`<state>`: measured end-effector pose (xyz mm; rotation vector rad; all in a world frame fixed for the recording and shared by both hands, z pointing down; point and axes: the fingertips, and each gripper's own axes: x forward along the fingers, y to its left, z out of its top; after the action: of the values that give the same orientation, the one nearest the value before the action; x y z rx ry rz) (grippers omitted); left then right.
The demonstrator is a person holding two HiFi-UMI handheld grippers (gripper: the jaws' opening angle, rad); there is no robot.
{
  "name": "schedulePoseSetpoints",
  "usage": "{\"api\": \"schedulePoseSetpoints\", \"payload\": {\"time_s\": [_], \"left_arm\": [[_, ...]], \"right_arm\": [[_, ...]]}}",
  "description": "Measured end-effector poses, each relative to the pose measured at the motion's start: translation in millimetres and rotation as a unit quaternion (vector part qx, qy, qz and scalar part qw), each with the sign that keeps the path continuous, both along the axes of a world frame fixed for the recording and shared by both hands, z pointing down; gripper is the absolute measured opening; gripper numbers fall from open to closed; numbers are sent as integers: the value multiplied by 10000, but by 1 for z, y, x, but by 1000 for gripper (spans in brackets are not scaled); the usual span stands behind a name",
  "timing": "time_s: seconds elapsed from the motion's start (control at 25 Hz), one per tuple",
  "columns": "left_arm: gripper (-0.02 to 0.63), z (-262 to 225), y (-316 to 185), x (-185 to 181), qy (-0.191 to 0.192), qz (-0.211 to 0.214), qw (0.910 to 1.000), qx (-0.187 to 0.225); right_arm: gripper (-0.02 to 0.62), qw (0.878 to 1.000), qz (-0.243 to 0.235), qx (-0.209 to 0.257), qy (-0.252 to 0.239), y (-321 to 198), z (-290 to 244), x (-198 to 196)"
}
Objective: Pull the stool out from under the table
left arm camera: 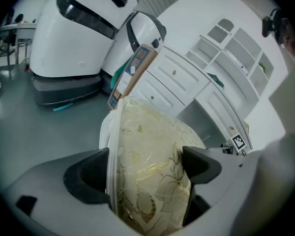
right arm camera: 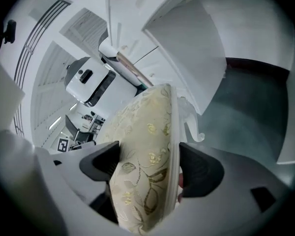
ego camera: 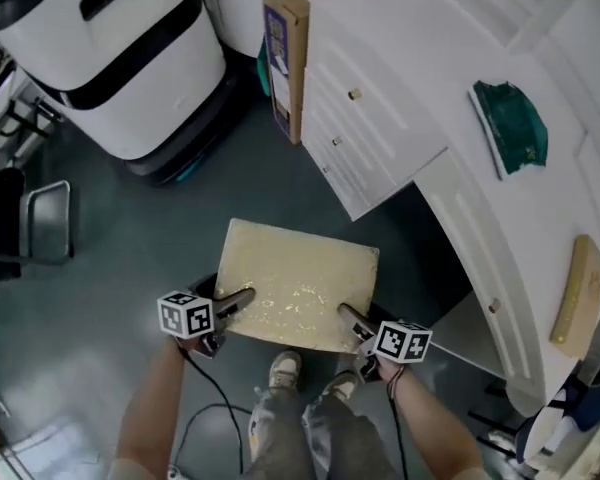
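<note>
The stool (ego camera: 295, 283) has a cream, gold-patterned cushion seat and stands on the grey floor just left of the white table (ego camera: 540, 218), in front of my feet. My left gripper (ego camera: 242, 298) is shut on the seat's near left edge. My right gripper (ego camera: 348, 315) is shut on its near right edge. In the left gripper view the cushion (left arm camera: 147, 146) fills the gap between the jaws of the left gripper (left arm camera: 147, 173). The right gripper view shows the cushion (right arm camera: 142, 132) squeezed in the right gripper (right arm camera: 150, 168), with a white curved stool leg (right arm camera: 191, 124) beyond.
A white drawer unit (ego camera: 370, 118) with a cardboard box (ego camera: 285, 48) against it stands beyond the stool. A big white and black machine (ego camera: 110, 48) sits at the far left, a black chair frame (ego camera: 20, 223) at the left edge. A green cloth (ego camera: 515, 128) lies on the table.
</note>
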<state>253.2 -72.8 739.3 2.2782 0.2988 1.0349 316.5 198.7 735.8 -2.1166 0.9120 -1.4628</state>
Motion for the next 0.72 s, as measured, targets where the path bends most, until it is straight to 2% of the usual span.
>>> {"api": "schedulePoseSetpoints", "payload": {"time_s": [0.16,0.36,0.56,0.72], "left_arm": [[460,-14,-59,-52,36,-823,9966,43],[461,-27,-117,-134,100,-1936,9810,107],[462,-30,-160,-219,135,-2947,9553,172],[461,-31,-181,-301,63,-3801,9248,109]], "right_arm": [[393,9963,-853,48,38,-73,-10,-9],[393,9802,-1973,132,121,-164,-22,-34],[393,9571,-2881,213,235,-246,-29,-74],[393,9307,-3635,304,285,-306,-30,-126]]}}
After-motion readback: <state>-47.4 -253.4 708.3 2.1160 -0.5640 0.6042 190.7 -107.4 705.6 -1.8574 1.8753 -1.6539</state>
